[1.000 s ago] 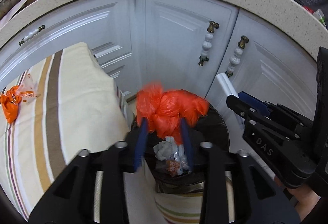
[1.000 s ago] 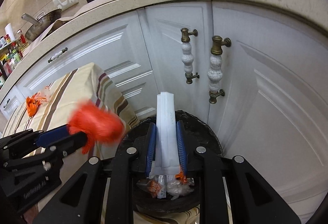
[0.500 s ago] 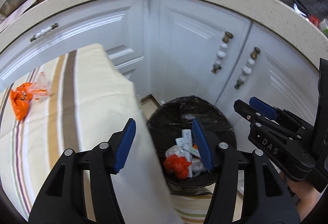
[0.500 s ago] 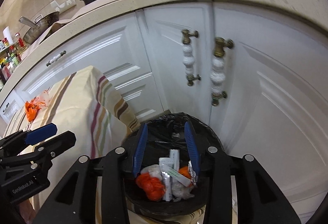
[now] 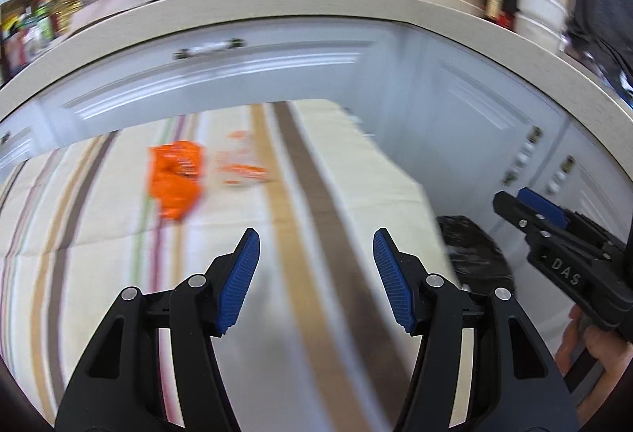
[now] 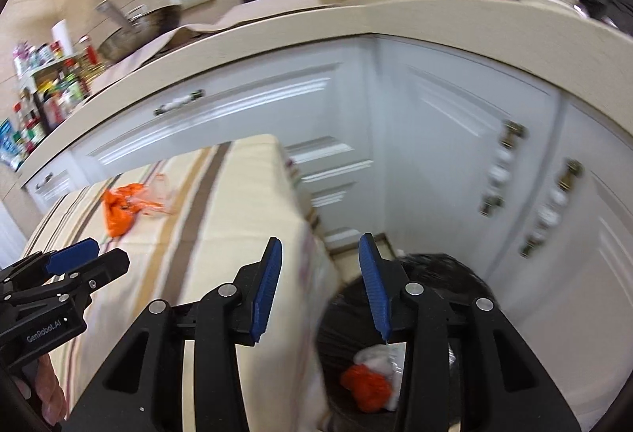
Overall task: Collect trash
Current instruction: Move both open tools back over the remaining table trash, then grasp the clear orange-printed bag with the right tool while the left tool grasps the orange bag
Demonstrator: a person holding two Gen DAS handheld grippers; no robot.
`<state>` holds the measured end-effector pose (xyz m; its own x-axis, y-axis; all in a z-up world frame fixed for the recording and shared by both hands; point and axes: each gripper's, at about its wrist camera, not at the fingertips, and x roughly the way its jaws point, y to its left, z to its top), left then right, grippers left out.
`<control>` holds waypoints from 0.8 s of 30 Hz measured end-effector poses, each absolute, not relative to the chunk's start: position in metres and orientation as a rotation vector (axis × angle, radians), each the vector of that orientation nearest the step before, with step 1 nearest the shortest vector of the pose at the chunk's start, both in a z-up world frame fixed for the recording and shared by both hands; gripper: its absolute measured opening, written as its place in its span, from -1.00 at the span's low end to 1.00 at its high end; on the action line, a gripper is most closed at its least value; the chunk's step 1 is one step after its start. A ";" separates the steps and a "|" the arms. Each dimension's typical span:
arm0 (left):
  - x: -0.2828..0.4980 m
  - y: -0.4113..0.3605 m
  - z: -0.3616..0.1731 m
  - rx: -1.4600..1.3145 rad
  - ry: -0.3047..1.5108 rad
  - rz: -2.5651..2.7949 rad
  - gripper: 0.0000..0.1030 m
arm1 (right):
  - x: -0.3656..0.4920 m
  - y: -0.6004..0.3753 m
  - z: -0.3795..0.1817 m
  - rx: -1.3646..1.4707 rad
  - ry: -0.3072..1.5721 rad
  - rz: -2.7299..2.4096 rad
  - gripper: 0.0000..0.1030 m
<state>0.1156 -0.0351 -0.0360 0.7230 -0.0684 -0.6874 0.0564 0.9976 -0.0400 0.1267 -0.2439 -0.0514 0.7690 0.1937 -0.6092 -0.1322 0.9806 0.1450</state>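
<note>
Now | both hand-held grippers gaping, empty | wrapper [image 5: 174,177] ahead-left of left hand-held gripper [image 5: 314,254]: light, crinkly, probably slippery | pinch bunched middle

Even, bright indoor light fills both my views, with soft sheen on the glossy white cabinet doors [image 6: 245,107] ahead. Motion blur smears the striped cream tablecloth [image 5: 99,202] below my left gripper's fingers [image 5: 239,275]. Fisheye bending curves the beige countertop edge [image 5: 277,2], and corners darken.

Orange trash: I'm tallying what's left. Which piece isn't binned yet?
The orange wrapper on the striped tablecloth; the other orange wad lies in the bin.
</note>
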 end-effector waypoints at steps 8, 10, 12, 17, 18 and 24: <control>0.110 0.038 -0.033 -0.072 0.747 0.059 0.15 | 0.148 -0.177 -0.038 0.075 0.673 0.310 -0.14; 0.109 0.056 -0.033 -0.085 0.744 0.089 0.15 | 0.151 -0.161 -0.037 0.067 0.675 0.332 -0.13; 0.108 0.072 -0.034 -0.100 0.743 0.113 0.16 | 0.156 -0.144 -0.037 0.055 0.680 0.351 -0.11; 0.108 0.106 -0.036 -0.125 0.742 0.164 0.16 | 0.167 -0.109 -0.039 0.025 0.694 0.385 -0.01; 0.109 0.112 -0.036 -0.129 0.741 0.175 0.16 | 0.171 -0.101 -0.040 0.017 0.698 0.389 0.02; 0.111 0.141 -0.039 -0.163 0.740 0.219 0.16 | 0.187 -0.073 -0.043 -0.019 0.719 0.398 0.16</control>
<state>0.1113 0.1413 -0.0394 0.7175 0.1399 -0.6824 -0.2546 0.9645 -0.0700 0.1872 -0.0731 -0.0431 0.6811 0.3482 -0.6441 -0.3609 0.9251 0.1185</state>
